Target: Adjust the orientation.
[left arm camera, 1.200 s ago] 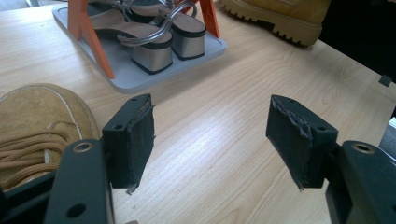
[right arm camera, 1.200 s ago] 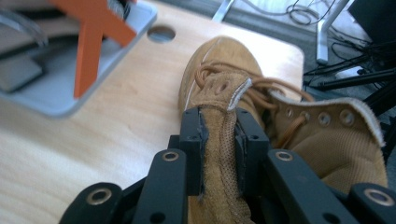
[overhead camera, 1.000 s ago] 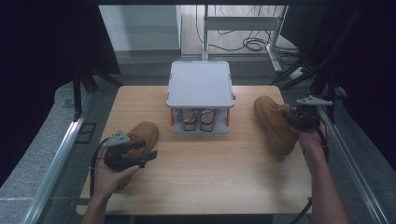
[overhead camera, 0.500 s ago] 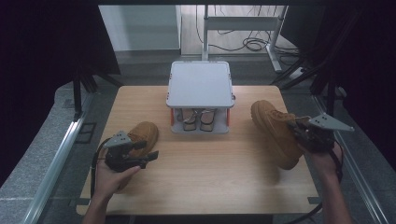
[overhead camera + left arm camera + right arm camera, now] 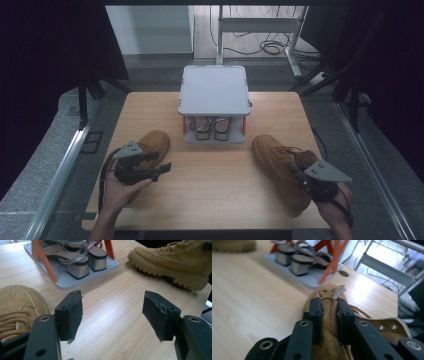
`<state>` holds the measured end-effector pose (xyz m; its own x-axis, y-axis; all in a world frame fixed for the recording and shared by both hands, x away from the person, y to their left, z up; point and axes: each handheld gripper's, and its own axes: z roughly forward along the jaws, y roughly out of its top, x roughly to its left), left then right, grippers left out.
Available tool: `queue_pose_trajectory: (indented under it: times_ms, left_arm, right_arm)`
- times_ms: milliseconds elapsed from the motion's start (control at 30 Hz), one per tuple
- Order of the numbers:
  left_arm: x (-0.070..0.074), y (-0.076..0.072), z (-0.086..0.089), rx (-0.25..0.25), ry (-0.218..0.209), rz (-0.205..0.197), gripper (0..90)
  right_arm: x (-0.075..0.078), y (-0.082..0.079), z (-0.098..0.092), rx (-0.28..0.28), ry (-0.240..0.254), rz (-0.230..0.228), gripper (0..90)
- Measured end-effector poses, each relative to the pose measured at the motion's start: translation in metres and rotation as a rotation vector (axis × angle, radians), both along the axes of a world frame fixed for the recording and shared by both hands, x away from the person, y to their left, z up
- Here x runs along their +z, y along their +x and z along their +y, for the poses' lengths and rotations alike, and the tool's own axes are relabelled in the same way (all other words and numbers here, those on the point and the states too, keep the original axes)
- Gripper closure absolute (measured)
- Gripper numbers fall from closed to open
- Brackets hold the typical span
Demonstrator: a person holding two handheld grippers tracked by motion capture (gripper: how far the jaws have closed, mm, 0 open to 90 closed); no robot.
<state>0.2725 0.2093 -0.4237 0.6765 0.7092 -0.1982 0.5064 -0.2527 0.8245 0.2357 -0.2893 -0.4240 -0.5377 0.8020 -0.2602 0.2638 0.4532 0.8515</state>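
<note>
Two tan lace-up boots lie on the wooden table (image 5: 220, 200). The left boot (image 5: 156, 144) (image 5: 15, 305) rests beside my left gripper (image 5: 162, 169) (image 5: 113, 315), whose jaws stand wide open over bare wood with nothing between them. My right gripper (image 5: 300, 172) (image 5: 329, 305) is shut on the tongue of the right boot (image 5: 275, 155) (image 5: 332, 325) (image 5: 180, 257), at its ankle opening. That boot's toe points toward the shoe rack. Its sole seems to rest on the table near the front right.
A grey shoe rack (image 5: 215, 90) (image 5: 75, 281) (image 5: 317, 275) with orange legs stands at the table's far middle. A pair of block-heel sandals (image 5: 212, 127) (image 5: 80, 260) (image 5: 299, 262) sits on its lower tray. Open wood lies between the two boots.
My right gripper has drawn the right boot toward the near edge of the table and slightly toward the middle. The left gripper and left boot have stayed put.
</note>
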Motion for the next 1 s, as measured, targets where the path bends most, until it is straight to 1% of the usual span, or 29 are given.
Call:
queue_pose_trajectory:
  times_ms: [100,133,167,300,433,467,533,567,600,700,833,933,1000]
  left_arm:
    - [0.0,-0.001,0.0,-0.006,0.001,-0.001,33.0]
    - [0.0,-0.001,0.0,-0.007,0.001,-0.001,33.0]
    - [0.0,-0.001,0.0,-0.006,0.002,-0.001,33.0]
    - [0.0,-0.001,0.0,-0.006,0.002,0.001,33.0]
    - [0.0,0.0,0.001,-0.003,0.002,0.002,33.0]
    - [0.0,0.0,0.001,-0.002,0.002,0.002,33.0]
    - [0.0,0.0,0.001,-0.001,0.001,0.002,33.0]
    - [0.0,0.0,0.001,-0.001,0.001,0.002,33.0]
    - [0.0,0.0,0.001,-0.001,0.001,0.002,33.0]
    - [0.0,-0.001,0.001,-0.002,0.001,0.0,33.0]
    - [0.001,-0.001,0.002,0.002,0.002,-0.001,33.0]
    - [0.001,-0.001,0.003,0.006,0.003,-0.002,33.0]
    - [0.002,-0.001,0.004,0.01,0.003,-0.003,33.0]
  right_arm:
    - [-0.011,-0.006,0.009,0.054,-0.052,-0.004,76.7]
    - [-0.013,-0.007,0.01,0.06,-0.061,-0.009,76.6]
    - [-0.015,-0.009,0.011,0.058,-0.058,-0.012,76.6]
    - [-0.016,-0.011,0.005,0.048,-0.015,-0.012,75.9]
    - [-0.015,-0.011,0.011,0.049,-0.02,0.014,70.9]
    - [-0.014,-0.011,0.012,0.051,-0.011,0.019,69.5]
    - [-0.01,-0.012,0.011,0.059,0.059,0.029,63.9]
    - [-0.007,-0.012,0.008,0.058,0.098,0.025,63.1]
    - [-0.004,-0.011,0.006,0.055,0.126,0.029,62.4]
    - [0.004,-0.009,0.0,0.034,0.177,0.031,58.1]
    - [0.012,-0.006,-0.006,-0.002,0.195,0.031,53.4]
    - [0.017,-0.002,-0.012,-0.021,0.223,0.034,50.4]
    - [0.018,-0.001,-0.016,-0.036,0.234,0.036,48.9]
